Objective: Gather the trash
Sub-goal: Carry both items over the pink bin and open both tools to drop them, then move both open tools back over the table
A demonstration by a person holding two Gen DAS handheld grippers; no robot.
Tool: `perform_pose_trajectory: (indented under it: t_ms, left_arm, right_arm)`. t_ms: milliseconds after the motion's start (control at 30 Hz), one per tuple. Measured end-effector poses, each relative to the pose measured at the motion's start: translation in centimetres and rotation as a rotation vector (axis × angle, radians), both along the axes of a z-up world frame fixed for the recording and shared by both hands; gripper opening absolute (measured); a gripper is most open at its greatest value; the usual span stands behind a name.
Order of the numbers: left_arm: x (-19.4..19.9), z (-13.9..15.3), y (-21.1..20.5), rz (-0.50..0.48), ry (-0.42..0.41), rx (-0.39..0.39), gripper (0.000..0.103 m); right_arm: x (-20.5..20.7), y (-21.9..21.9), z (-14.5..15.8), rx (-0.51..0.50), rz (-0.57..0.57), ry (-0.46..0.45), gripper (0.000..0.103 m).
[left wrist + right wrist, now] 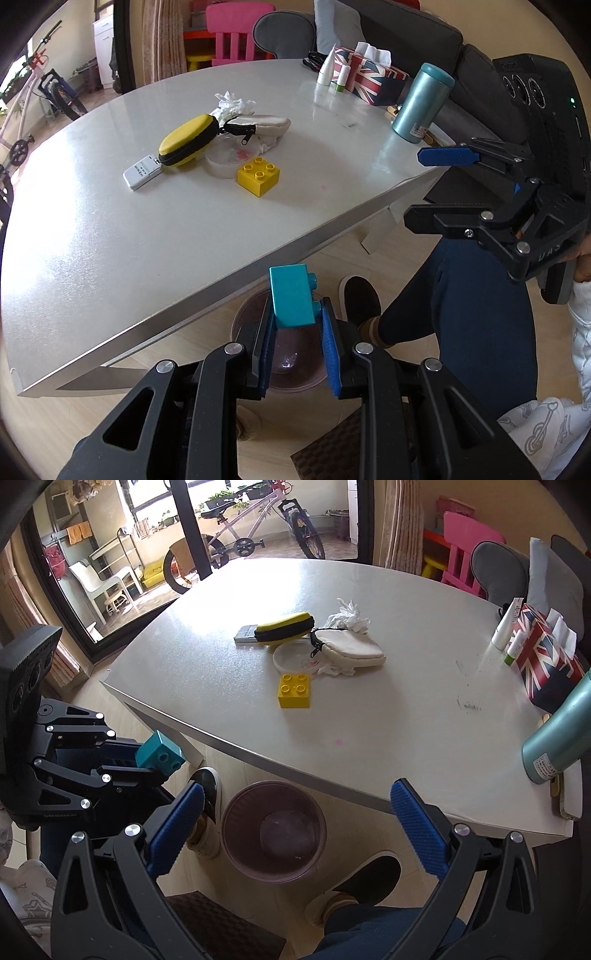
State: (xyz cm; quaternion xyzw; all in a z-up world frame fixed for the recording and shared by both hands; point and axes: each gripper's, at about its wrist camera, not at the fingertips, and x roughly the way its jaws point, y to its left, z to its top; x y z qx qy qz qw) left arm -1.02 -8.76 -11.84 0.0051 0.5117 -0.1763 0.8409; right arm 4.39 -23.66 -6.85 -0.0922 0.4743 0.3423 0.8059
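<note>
The only writing near legibility is embossed lettering on my left tool's black housing and small print on the teal flask's (554, 734) white label; I cannot read either. The tissue box (369, 75) wears a Union Jack print.

My left gripper (297, 332) is clamped on one teal plastic brick (291, 295), smooth-sided with round studs, held off the table edge above the round, dark purple waste bin (273, 830) on the wooden floor. My right gripper (297, 829) has its ribbed blue pads spread wide, holding nothing.

On the glossy pale table (110, 240) I count one yellow four-stud brick (294, 689), one yellow-and-black zip case (284, 627), one cream fabric pouch (351, 650), one clear round lid (291, 659), one crumpled white tissue (349, 614) behind the pouch, and one small white flat device (142, 171).
</note>
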Motion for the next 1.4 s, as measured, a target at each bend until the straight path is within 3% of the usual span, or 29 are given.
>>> perform_pose_trajectory:
  t_ms: [33,100,133,167,300,833,1400]
  left_arm:
    - [0.0,0.0,-0.1,-0.005,0.001,0.000,0.029]
    - [0.0,0.1,-0.1,-0.001,-0.007,0.001,0.064]
    - [0.0,0.3,0.1,0.007,-0.026,-0.008,0.094]
    - [-0.1,0.5,0.2,0.016,-0.053,-0.013,0.097]
    - [0.3,0.5,0.5,0.050,-0.045,0.025,0.097]
    - [0.5,1.1,1.9,0.097,-0.066,0.042,0.097]
    - [3.0,2.5,6.4,0.211,-0.139,0.055,0.097]
  right_arm:
    - [0.1,-0.1,0.0,0.002,-0.004,-0.001,0.099]
    - [0.1,-0.4,0.1,0.005,-0.010,-0.003,0.099]
    - [0.2,-0.4,0.2,0.006,-0.011,-0.004,0.099]
    - [0.2,-0.5,0.2,0.007,-0.012,-0.005,0.099]
    - [0.1,-0.5,0.1,0.006,-0.015,-0.004,0.099]
    - [0.3,-0.3,-0.1,0.008,-0.012,-0.004,0.100]
    - [4.2,3.9,0.1,-0.009,0.019,-0.012,0.100]
